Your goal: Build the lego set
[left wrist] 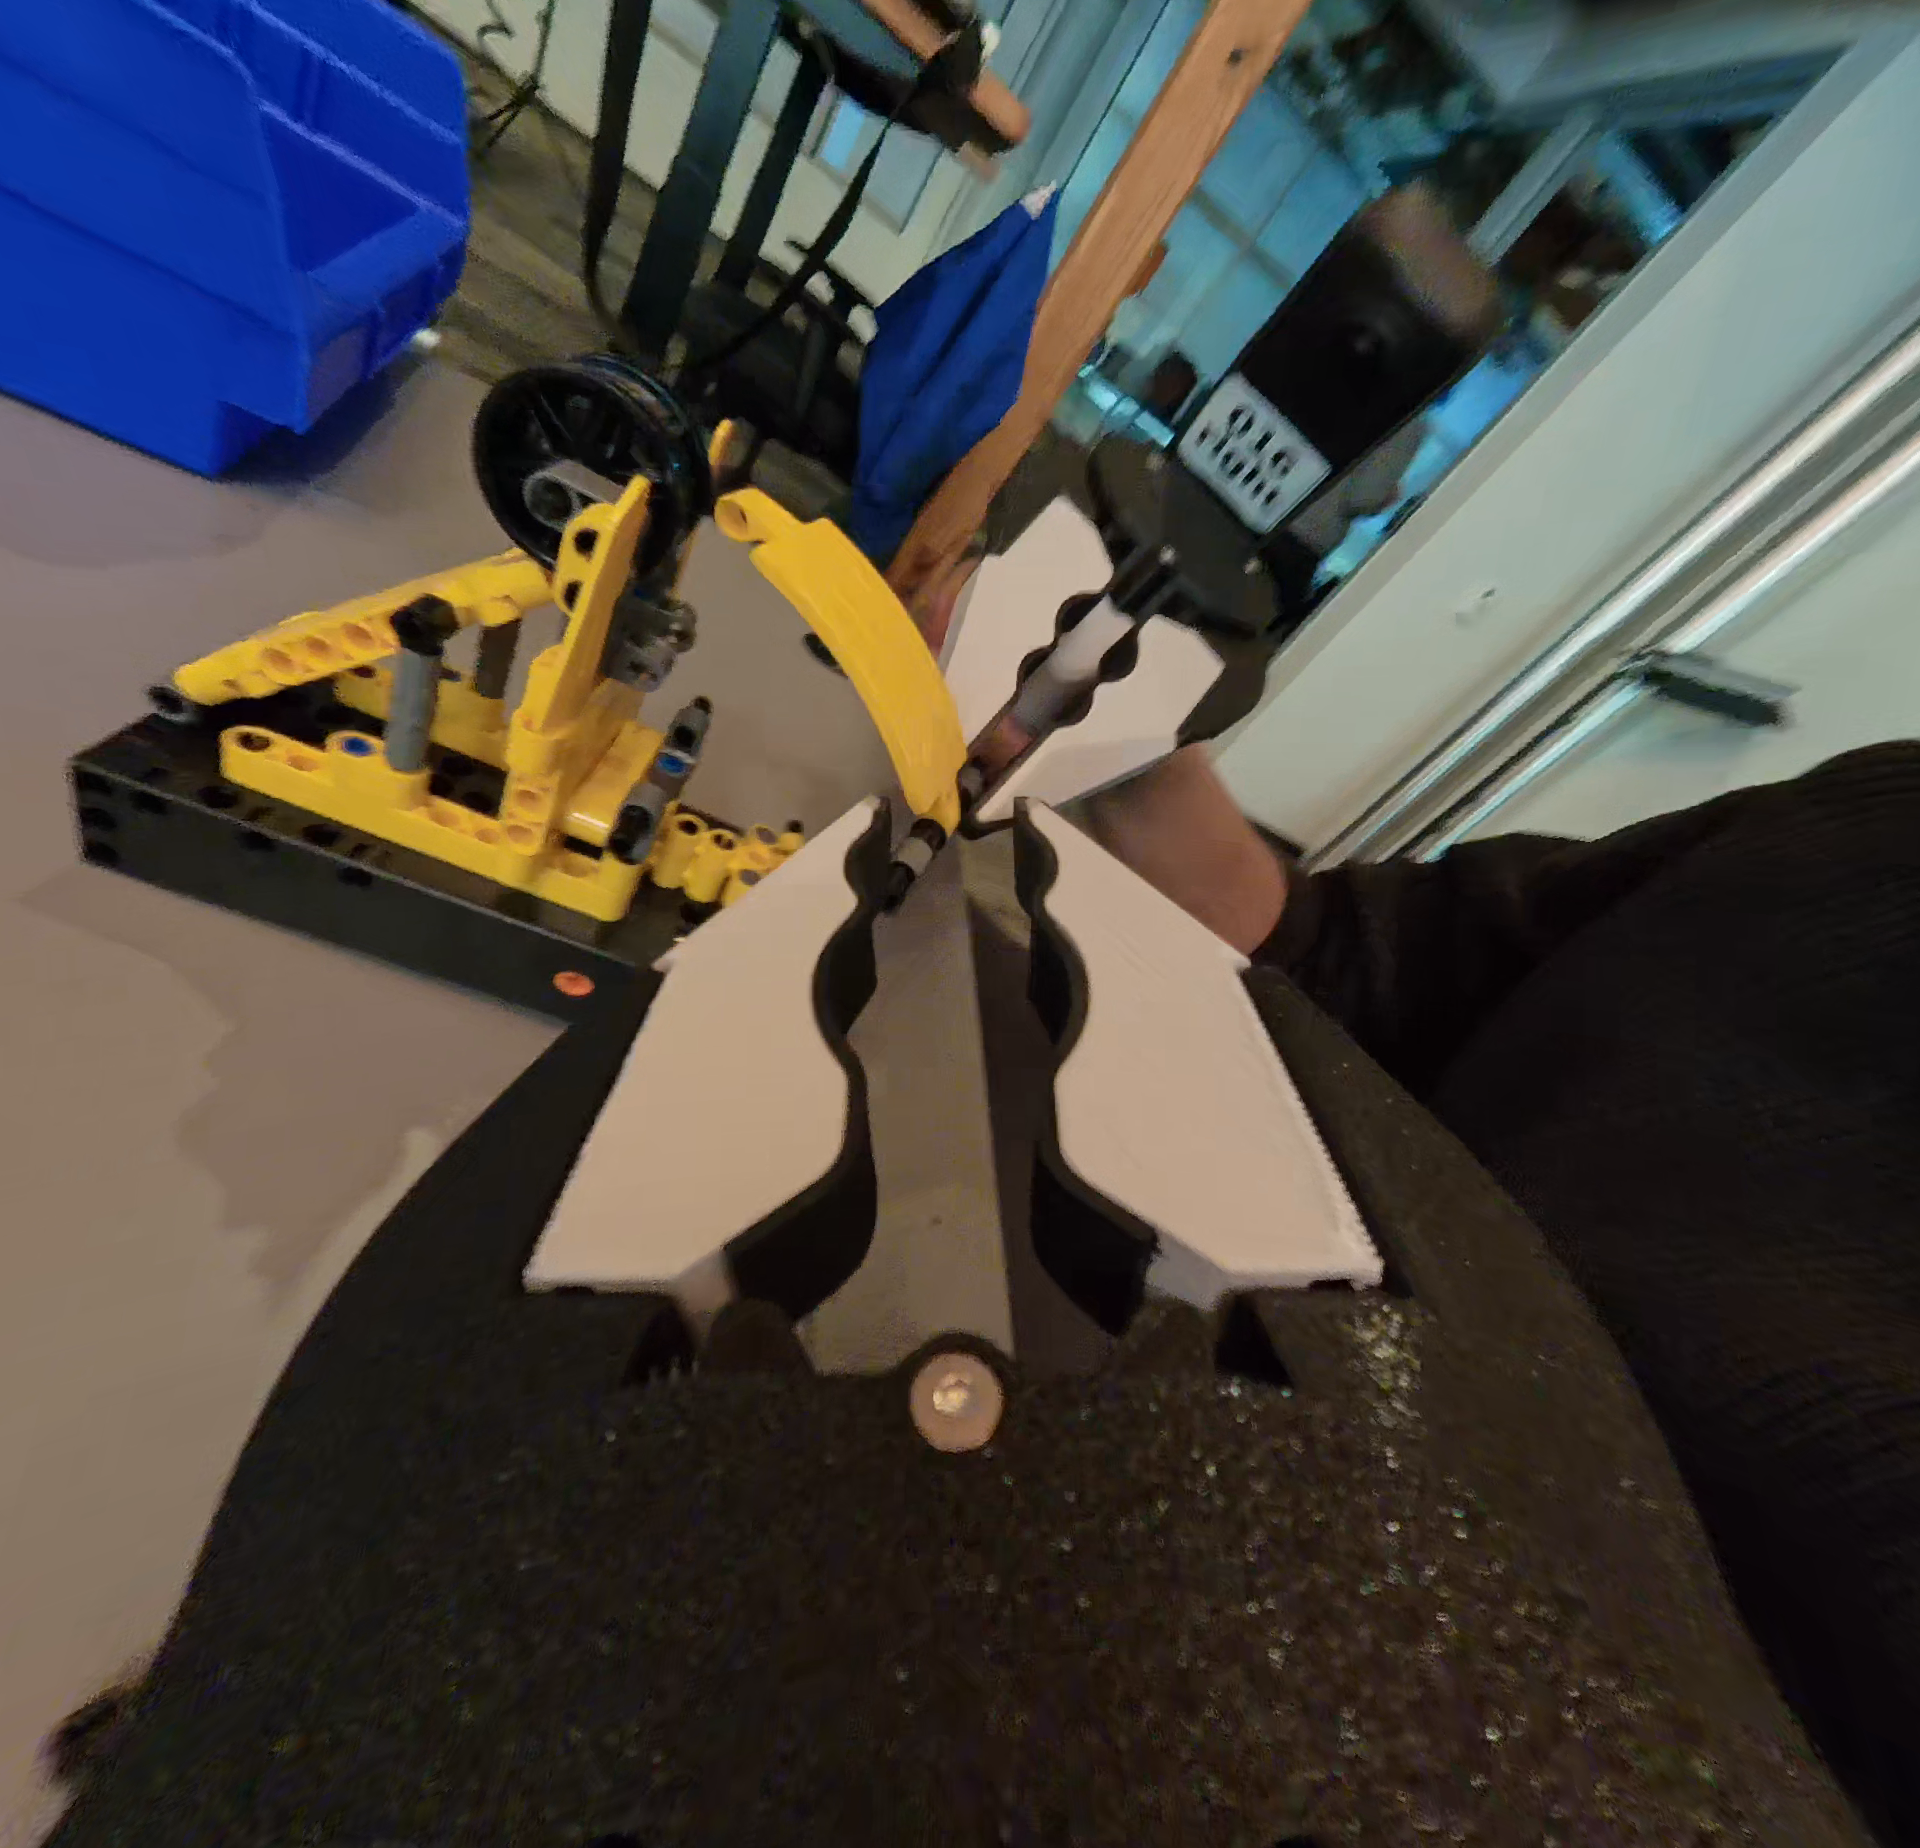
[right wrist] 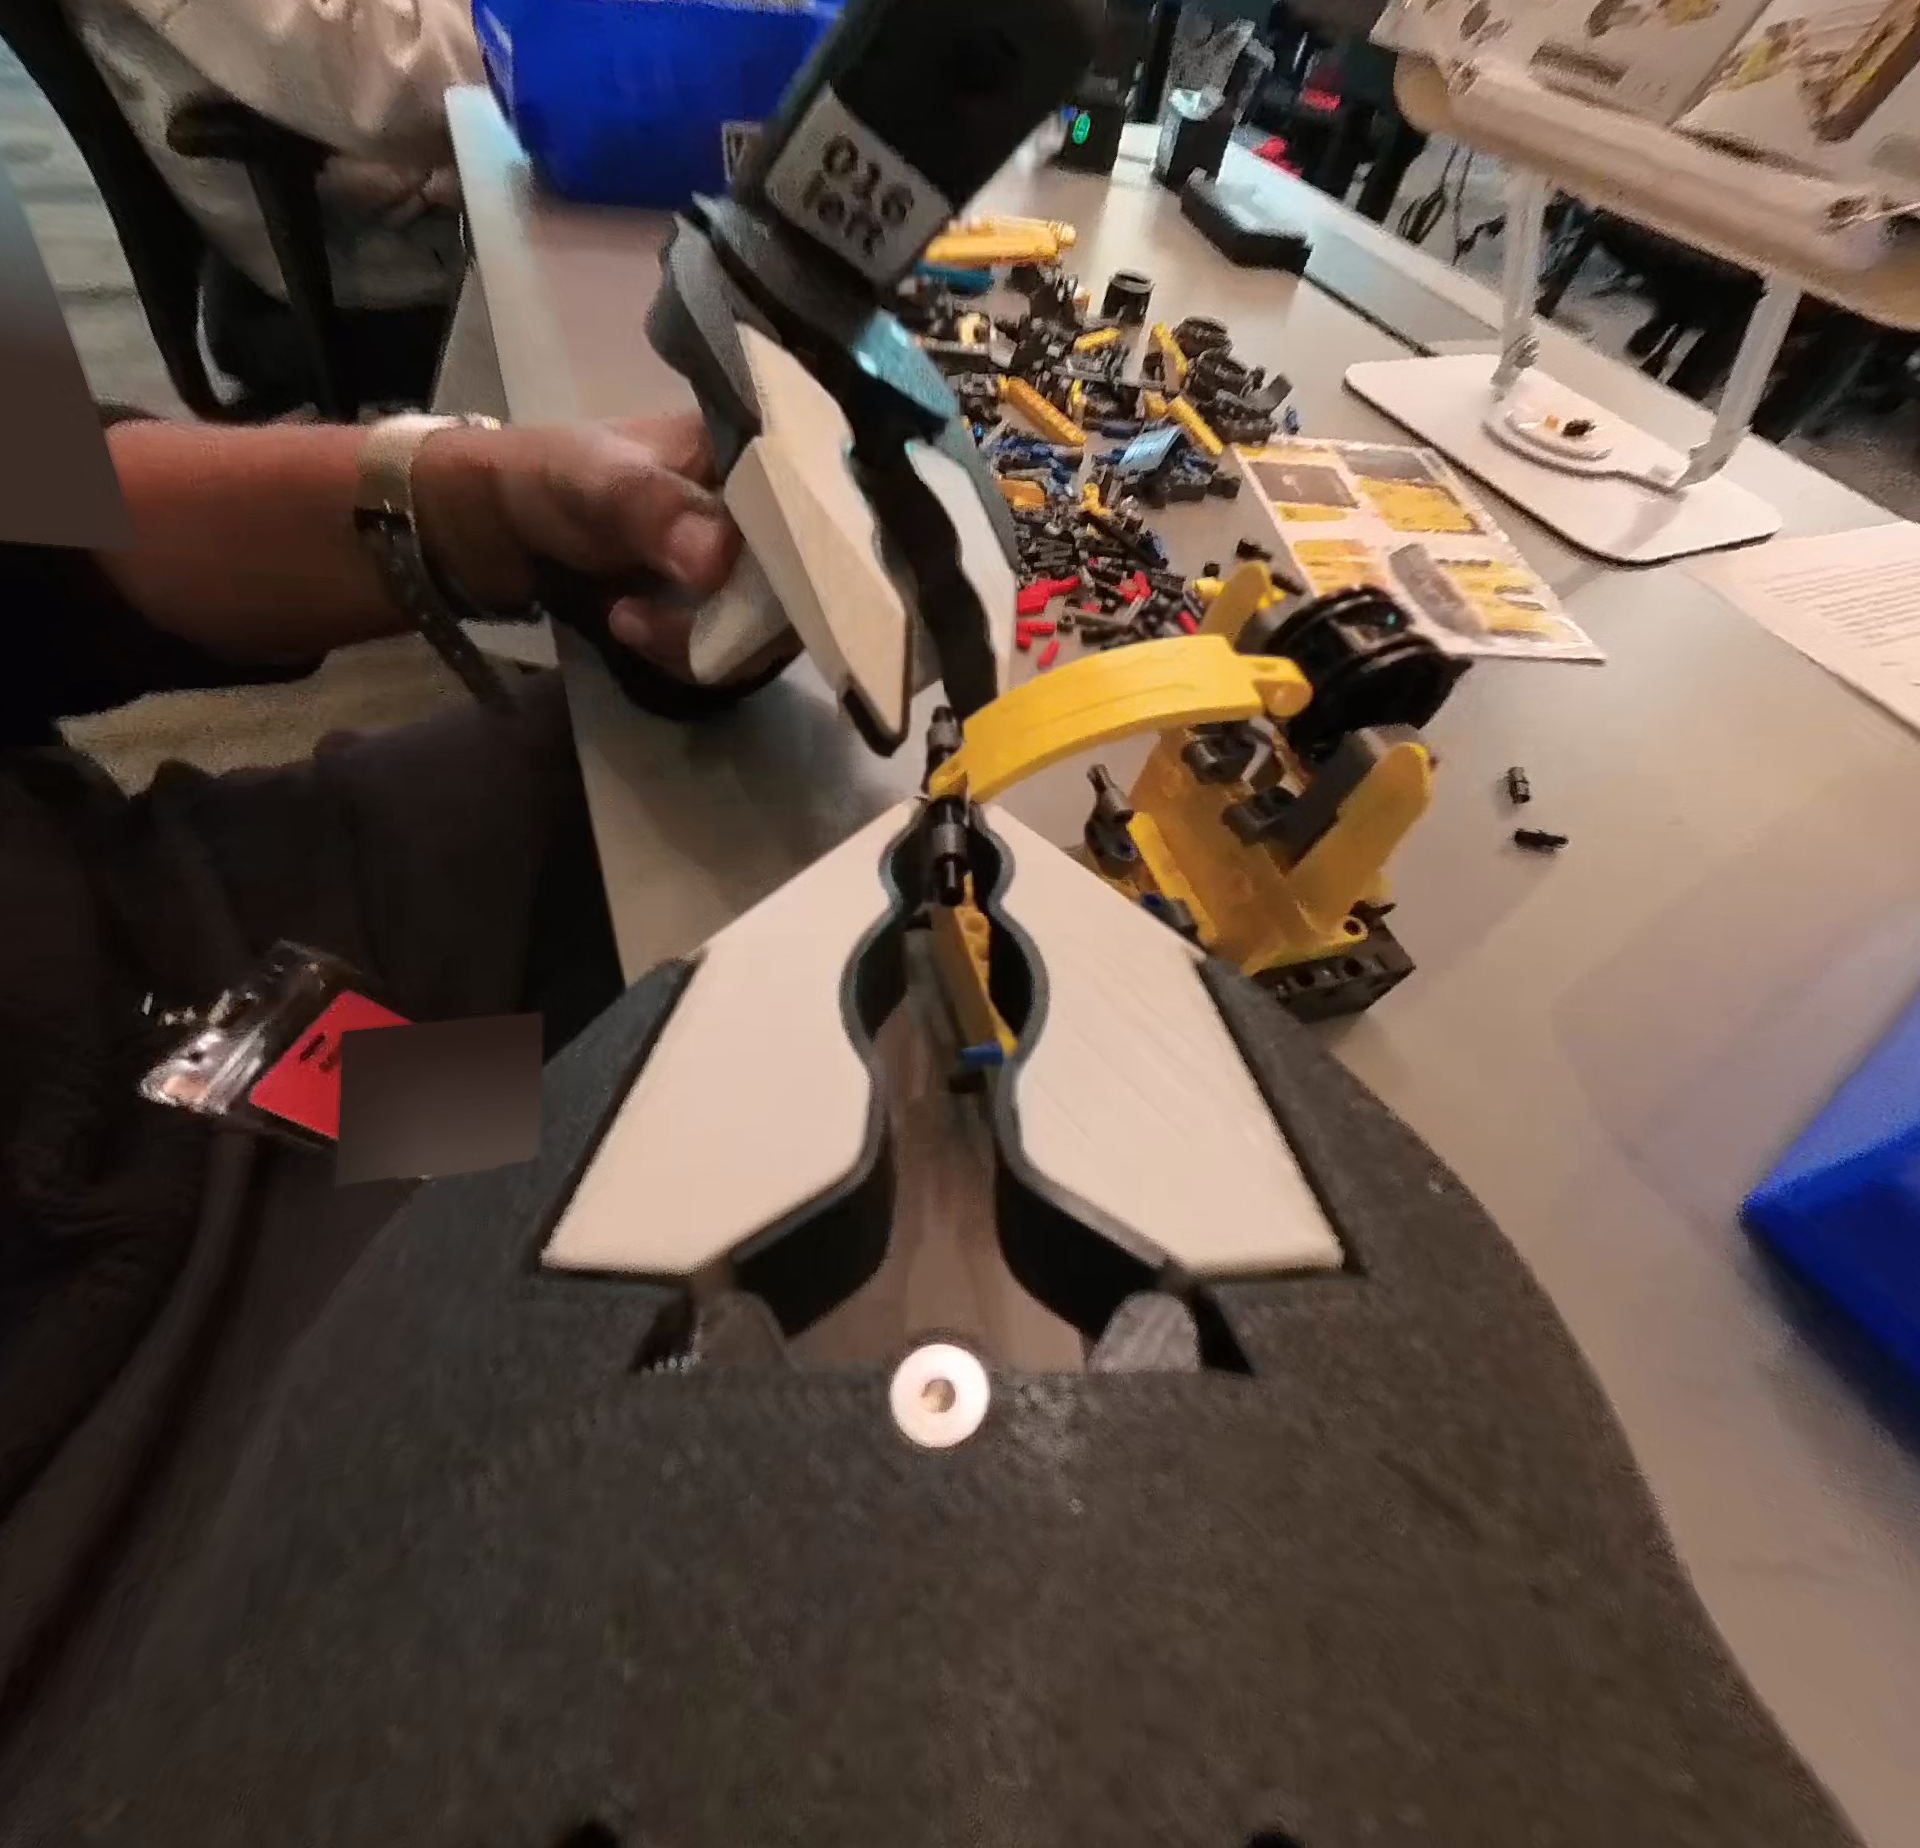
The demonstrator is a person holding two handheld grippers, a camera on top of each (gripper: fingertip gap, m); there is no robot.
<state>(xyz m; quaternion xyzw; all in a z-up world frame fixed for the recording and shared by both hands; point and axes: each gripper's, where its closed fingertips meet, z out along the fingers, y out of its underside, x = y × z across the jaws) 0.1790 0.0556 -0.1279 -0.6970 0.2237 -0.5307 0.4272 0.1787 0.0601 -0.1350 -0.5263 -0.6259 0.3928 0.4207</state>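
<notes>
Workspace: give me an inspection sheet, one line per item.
Surface: grey table, partly covered.
Work pieces: yellow-black brick model standing; yellow curved panel reaching from its wheel to a black pin.
Clutter: loose brick parts, sticker sheet, blue bin.
Grippers: right gripper shut on the pin; left gripper open, tips beside the panel's end.
Cables: black cables hanging behind the table.
Surroundings: white booklet stand.

You see white fingers (left wrist: 1164,1060) with black pads on each gripper, a yellow curved panel (right wrist: 1122,702), a yellow model (left wrist: 499,749) on a black base, blue bins (left wrist: 208,188), and a grey table (right wrist: 1558,1019).
</notes>
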